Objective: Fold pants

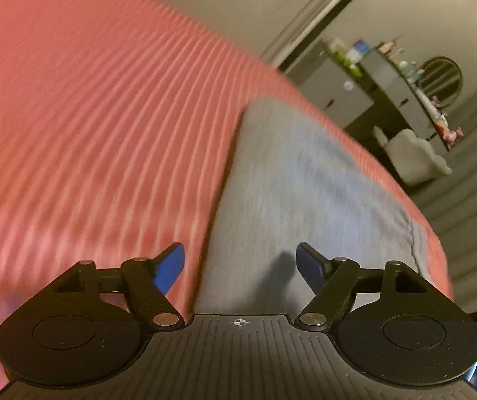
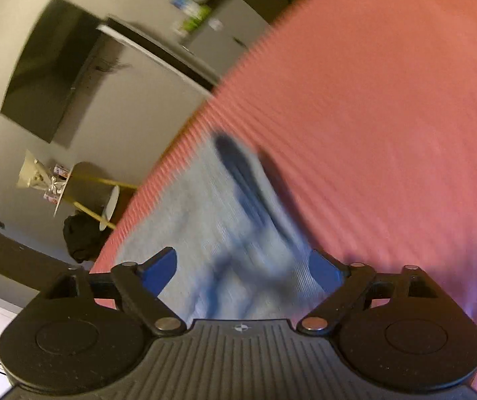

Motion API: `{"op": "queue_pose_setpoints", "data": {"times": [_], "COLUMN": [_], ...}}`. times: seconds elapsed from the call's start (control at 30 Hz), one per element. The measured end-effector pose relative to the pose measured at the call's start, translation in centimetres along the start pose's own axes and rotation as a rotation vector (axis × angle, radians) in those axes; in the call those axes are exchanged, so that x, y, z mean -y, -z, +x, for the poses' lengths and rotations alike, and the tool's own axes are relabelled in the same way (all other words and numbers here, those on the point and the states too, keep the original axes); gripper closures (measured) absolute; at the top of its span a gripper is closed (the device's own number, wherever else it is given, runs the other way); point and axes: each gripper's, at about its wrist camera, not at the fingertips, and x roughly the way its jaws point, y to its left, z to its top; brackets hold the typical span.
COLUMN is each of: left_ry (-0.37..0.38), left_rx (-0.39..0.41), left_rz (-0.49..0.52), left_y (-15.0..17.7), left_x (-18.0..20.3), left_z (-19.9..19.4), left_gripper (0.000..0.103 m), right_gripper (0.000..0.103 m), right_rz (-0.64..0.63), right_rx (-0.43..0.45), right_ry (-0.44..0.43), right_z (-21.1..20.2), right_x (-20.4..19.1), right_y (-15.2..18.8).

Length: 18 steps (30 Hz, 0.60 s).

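Light grey-blue pants (image 1: 305, 180) lie flat on a pink ribbed bedspread (image 1: 88, 116). In the left wrist view they stretch away from my left gripper (image 1: 240, 263), which is open and empty just above the near end of the cloth. In the right wrist view the pants (image 2: 201, 220) show a dark blue drawstring (image 2: 238, 170) and creases. My right gripper (image 2: 243, 268) is open and empty, with its fingers on either side of the near end of the pants. Both views are blurred by motion.
The pink bedspread (image 2: 388, 116) ends near the pants. Beyond it stand grey cabinets with small items (image 1: 365, 66), a white chair (image 1: 415, 156), a wall TV (image 2: 48, 66), a small round table (image 2: 71, 186) and a dark bag (image 2: 81, 236).
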Motion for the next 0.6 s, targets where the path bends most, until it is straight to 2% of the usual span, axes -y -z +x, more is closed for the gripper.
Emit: {"op": "queue_pose_setpoints", "data": {"times": [0.03, 0.1, 0.17, 0.33, 0.4, 0.53, 0.6], "left_ry": [0.017, 0.073, 0.060, 0.108, 0.136, 0.251, 0.241], "left_rx": [-0.032, -0.068, -0.060, -0.047, -0.053, -0.078, -0.079], "left_rz": [-0.034, -0.068, -0.066, -0.114, -0.109, -0.161, -0.153], "left_y": [0.1, 0.3, 0.5, 1.0, 1.7, 2.6, 2.6], "left_x": [-0.4, -0.6, -0.3, 0.6, 0.3, 0.3, 0.4], "left_z": [0.1, 0.7, 0.7, 1.1, 0.6, 0.7, 1.4], "left_gripper": [0.024, 0.024, 0.024, 0.024, 0.025, 0.026, 0.026], "right_gripper": [0.029, 0.031, 0.031, 0.028, 0.026, 0.026, 0.026], "right_rz": [0.037, 0.123, 0.189, 0.192, 0.198, 0.221, 0.230], "right_rx": [-0.014, -0.047, -0.053, -0.015, -0.003, -0.004, -0.009], "right_ry": [-0.018, -0.055, -0.111, -0.141, -0.181, -0.171, -0.138], "right_z": [0.5, 1.4, 1.9, 2.7, 2.6, 2.8, 3.0], "right_x": [0.9, 2.0, 2.1, 0.9, 0.7, 1.9, 2.3], "right_y": [1.1, 2.4, 3.1, 3.3, 3.3, 4.0, 4.5]}}
